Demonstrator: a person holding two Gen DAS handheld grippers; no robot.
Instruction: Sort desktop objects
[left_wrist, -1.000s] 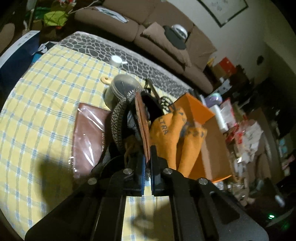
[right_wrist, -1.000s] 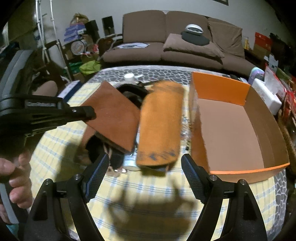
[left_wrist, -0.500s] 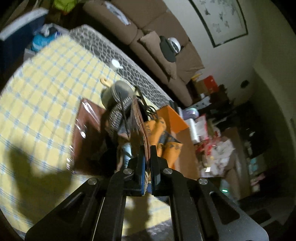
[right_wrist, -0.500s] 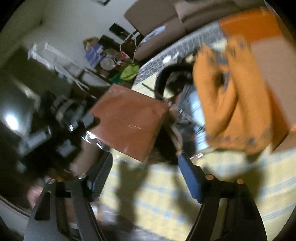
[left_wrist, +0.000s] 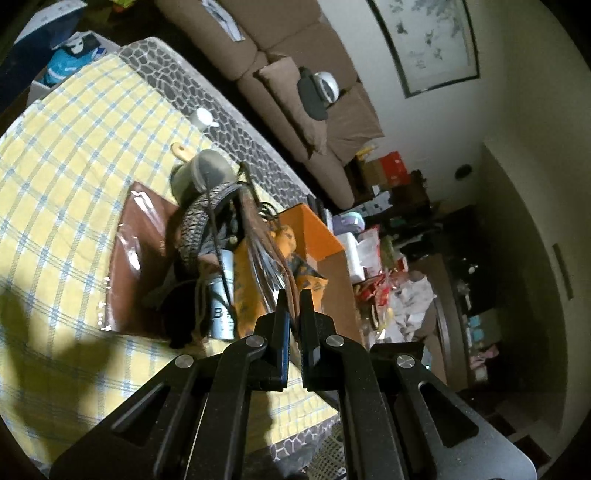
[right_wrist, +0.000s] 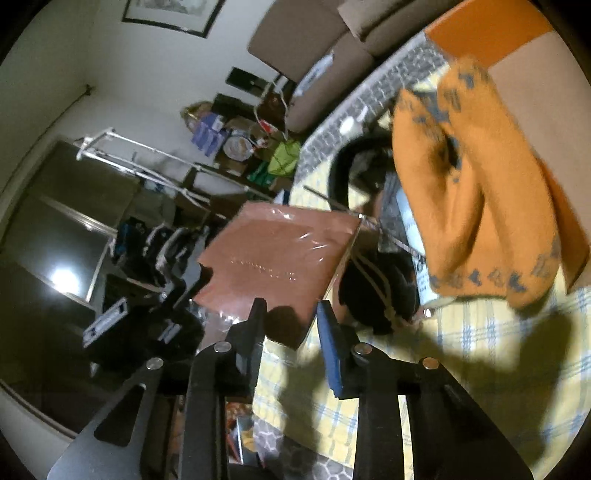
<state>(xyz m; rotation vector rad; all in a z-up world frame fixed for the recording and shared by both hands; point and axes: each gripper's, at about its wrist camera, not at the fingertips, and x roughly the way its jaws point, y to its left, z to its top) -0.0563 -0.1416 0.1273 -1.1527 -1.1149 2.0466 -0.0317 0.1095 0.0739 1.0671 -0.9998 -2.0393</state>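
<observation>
**Two grippers at one brown packet**

We find the left gripper (left_wrist: 294, 295) pinching the plastic-wrapped brown packet (right_wrist: 280, 254) edge-on, raised above the checked tablecloth (left_wrist: 74, 155). The right gripper (right_wrist: 291, 314) is spread, its jaws straddling the packet's near corner. Lettering on the packet is unreadable. Beyond lie an orange cloth (right_wrist: 476, 192) and an orange box (left_wrist: 314, 236).

Two brown packets (left_wrist: 138, 254) — perhaps — one box (left_wrist: 314, 236).

The left gripper (left_wrist: 293, 299) has its jaws nearly closed, pinching a thin brown sheet edge-on. The right gripper (right_wrist: 291, 314) hangs with its jaws parted, gripping nothing.
</observation>
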